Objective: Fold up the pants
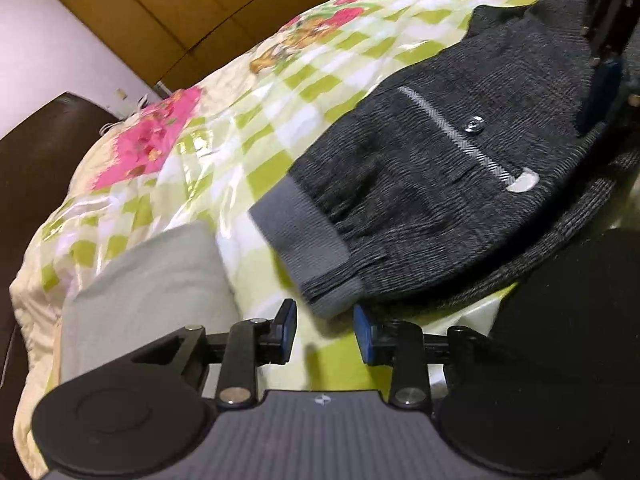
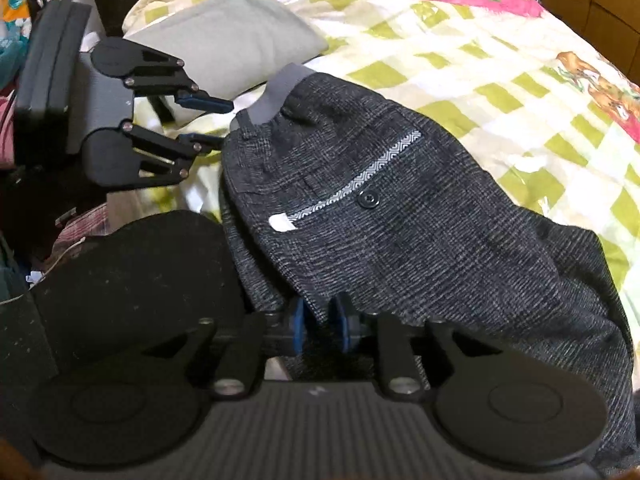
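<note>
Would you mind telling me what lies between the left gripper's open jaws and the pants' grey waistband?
Only bare quilt: in the left wrist view the left gripper stops just short of the waistband, nothing between.

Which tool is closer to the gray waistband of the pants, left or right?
Left. The left tool sits open right at the gray waistband, fingers on either side of its corner. The right tool is farther down the pants, at the fabric below the pocket.

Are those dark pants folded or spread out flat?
Folded: the pants lie doubled, a second layer showing beneath the top one on the bedspread.
</note>
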`<state>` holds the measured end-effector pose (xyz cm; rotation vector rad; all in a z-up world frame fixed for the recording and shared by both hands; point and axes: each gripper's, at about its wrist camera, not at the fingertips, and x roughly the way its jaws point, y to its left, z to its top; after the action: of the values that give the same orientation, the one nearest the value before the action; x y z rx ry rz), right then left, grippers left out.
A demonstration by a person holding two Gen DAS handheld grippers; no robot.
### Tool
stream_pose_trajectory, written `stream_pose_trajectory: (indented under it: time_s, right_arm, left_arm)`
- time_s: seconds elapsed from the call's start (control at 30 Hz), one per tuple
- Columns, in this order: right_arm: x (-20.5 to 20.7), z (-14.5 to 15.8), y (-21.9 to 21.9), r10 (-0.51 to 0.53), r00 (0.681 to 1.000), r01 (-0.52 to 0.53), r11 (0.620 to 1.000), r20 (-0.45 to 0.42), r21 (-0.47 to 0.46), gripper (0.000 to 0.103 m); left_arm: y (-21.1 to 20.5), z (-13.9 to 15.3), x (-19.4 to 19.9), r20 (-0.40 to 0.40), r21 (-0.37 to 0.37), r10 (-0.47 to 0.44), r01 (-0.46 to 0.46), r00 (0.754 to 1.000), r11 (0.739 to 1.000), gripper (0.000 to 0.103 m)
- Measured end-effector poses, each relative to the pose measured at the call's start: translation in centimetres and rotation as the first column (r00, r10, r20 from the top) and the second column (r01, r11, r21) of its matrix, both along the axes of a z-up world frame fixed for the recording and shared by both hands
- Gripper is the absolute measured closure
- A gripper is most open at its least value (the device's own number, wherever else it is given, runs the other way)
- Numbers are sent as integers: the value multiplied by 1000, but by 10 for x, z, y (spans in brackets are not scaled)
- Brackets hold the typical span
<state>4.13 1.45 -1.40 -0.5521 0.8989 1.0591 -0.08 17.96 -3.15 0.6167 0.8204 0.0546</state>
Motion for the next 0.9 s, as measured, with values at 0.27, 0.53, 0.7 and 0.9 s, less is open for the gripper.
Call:
stream_pose_trajectory:
  time_s: [0.27,0.53,0.7,0.9]
  right_arm:
    - [8,17,-39,-118,992,120,991,-36,50,81]
    - [58,45,-118,-333,943,333,942,3,36,76]
    - [102,43,-194,-520,848,528,845,-101,88,73]
    - [139,47,-248,-637,765,644,755,-94,124,71]
  left_arm:
    - [-24,30,1,76,-61,-21,26,997,998,57]
    - [-129,50,32,105,-279,-278,296,955,914,57]
    - [-203,41,49,97,-333,-423,430,901,839,56]
    - [-254,36,78,70,-379,-487,475,871,795,56]
